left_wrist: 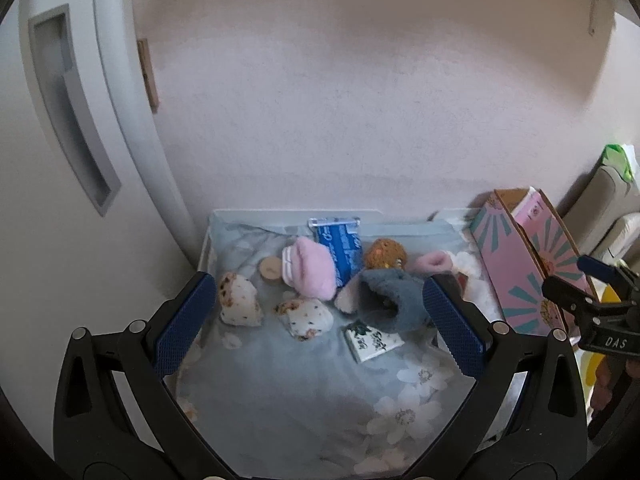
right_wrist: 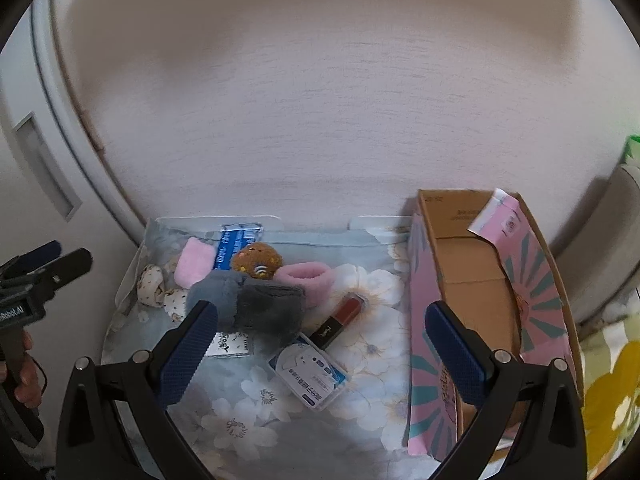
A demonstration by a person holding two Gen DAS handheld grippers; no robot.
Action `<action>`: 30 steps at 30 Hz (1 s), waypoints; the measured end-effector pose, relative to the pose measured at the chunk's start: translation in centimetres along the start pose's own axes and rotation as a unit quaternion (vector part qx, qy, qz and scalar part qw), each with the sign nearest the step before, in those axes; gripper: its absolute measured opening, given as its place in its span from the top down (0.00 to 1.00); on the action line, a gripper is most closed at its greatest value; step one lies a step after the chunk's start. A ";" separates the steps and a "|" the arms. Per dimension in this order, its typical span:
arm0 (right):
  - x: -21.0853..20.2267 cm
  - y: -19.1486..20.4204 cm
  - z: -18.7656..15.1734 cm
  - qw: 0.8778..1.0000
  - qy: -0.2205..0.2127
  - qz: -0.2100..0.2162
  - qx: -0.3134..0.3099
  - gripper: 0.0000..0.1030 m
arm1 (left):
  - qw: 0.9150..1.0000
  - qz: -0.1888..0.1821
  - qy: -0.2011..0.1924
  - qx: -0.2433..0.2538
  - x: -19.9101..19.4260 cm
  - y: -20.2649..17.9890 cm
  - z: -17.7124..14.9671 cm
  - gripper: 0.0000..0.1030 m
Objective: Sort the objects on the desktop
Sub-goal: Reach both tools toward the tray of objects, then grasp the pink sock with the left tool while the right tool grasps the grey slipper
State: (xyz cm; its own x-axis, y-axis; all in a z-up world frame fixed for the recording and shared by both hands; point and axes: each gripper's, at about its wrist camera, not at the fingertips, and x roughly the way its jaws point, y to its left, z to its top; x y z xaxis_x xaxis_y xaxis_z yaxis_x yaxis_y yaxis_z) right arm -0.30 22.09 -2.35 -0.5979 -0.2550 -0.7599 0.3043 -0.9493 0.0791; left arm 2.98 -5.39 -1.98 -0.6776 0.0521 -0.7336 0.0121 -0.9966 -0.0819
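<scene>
I read "DAS" in pale capitals on the black body of the right gripper (left_wrist: 600,304) from my left wrist camera. My right wrist camera shows "nRobot.AI", cut off at the frame edge, on the left gripper (right_wrist: 38,268). Print on the blue packet (right_wrist: 232,246), the white card (right_wrist: 310,374) and the cardboard box (right_wrist: 472,280) is too blurred to read.

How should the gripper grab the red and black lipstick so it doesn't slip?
Grip the lipstick across its narrow sides near the middle, where red meets black, coming down from above. It lies flat and slanted on the flowered cloth, so the right gripper, now open, would probably need turning until its fingers straddle the long axis. The card packet lies close to the black end, so avoid that end.
</scene>
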 end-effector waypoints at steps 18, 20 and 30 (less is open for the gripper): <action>7.0 1.4 -0.3 0.977 0.054 0.127 -0.164 0.00 | 0.998 -0.024 0.043 0.039 7.6 0.7 -3.5 0.00; 8.3 2.0 -0.8 0.973 0.055 0.134 -0.179 0.00 | 0.998 -0.021 0.042 0.030 9.2 1.5 -2.6 0.01; 12.8 6.2 -2.3 0.944 0.043 0.135 -0.299 0.10 | 0.996 -0.005 0.072 0.053 18.5 0.9 -1.7 0.32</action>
State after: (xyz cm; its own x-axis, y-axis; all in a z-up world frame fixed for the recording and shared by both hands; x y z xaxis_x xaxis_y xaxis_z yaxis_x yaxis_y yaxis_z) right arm -4.32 13.34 -13.09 -0.3840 -0.4333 -0.8154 0.8166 -0.5715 -0.0809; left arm -8.33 -5.25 -16.78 -0.5645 0.0628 -0.8230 -0.0772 -0.9967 -0.0232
